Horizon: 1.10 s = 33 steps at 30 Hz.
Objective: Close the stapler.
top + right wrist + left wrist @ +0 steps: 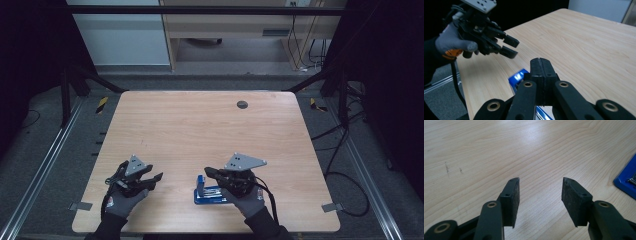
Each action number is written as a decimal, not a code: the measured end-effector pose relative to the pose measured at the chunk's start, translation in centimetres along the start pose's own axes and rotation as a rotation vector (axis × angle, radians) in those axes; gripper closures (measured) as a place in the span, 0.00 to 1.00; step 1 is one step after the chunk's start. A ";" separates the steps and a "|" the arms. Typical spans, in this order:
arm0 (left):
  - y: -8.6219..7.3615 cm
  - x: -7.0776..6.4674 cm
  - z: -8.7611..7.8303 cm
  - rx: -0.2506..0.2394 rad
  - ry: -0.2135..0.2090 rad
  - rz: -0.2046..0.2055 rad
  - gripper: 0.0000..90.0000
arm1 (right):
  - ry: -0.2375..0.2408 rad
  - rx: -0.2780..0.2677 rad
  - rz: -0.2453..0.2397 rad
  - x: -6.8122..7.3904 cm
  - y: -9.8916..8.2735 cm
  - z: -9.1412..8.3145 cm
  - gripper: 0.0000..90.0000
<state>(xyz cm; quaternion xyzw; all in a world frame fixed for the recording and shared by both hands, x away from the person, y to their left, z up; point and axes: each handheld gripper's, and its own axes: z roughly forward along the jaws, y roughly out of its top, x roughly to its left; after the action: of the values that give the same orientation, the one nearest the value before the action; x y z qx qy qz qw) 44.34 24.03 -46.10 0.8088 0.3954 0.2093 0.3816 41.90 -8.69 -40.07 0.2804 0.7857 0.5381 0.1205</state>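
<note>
Closed right gripper [540, 60] above blue case [517, 77], left gripper [540, 188] agape

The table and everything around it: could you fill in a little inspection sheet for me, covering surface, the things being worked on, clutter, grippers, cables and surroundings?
Surface: light wooden table, with a small dark round cap near its far edge and a few faint marks in the left gripper view.
Job's things: a blue case holding metal pieces lies flat near the front edge, under the right gripper.
Clutter: nothing seen.
Grippers: left gripper open, nothing between its pads, above bare wood; right gripper shut on nothing, above the case.
Cables: black cables lie on the floor right of the table.
Surroundings: grey carpet, metal rails, dark curtains, a desk beyond.
</note>
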 end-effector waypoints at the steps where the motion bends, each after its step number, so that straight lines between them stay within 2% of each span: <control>1: 0.0 0.0 0.0 -0.002 0.001 -0.001 0.54 | 0.005 0.002 -0.002 0.2 0.2 0.1 1.00; 12: -0.1 0.0 -0.1 -0.003 0.019 -0.001 0.54 | 0.043 0.024 -0.048 1.8 1.2 1.4 1.00; 16: -0.1 0.1 -0.2 -0.002 0.018 0.005 0.54 | 0.046 0.048 -0.061 2.2 1.1 1.8 1.00; 24: -0.1 0.0 -0.1 0.002 0.017 0.006 0.54 | 0.031 0.078 -0.073 2.2 0.8 1.8 1.00; 33: -0.1 0.0 -0.2 -0.001 0.017 0.008 0.54 | 0.009 0.084 -0.046 1.3 -0.4 1.1 1.00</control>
<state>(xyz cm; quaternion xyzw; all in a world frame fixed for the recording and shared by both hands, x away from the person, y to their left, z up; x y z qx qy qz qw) 44.18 24.18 -46.10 0.8085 0.3951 0.2180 0.3777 41.28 -7.23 -40.69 0.2644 0.8144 0.5031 0.1174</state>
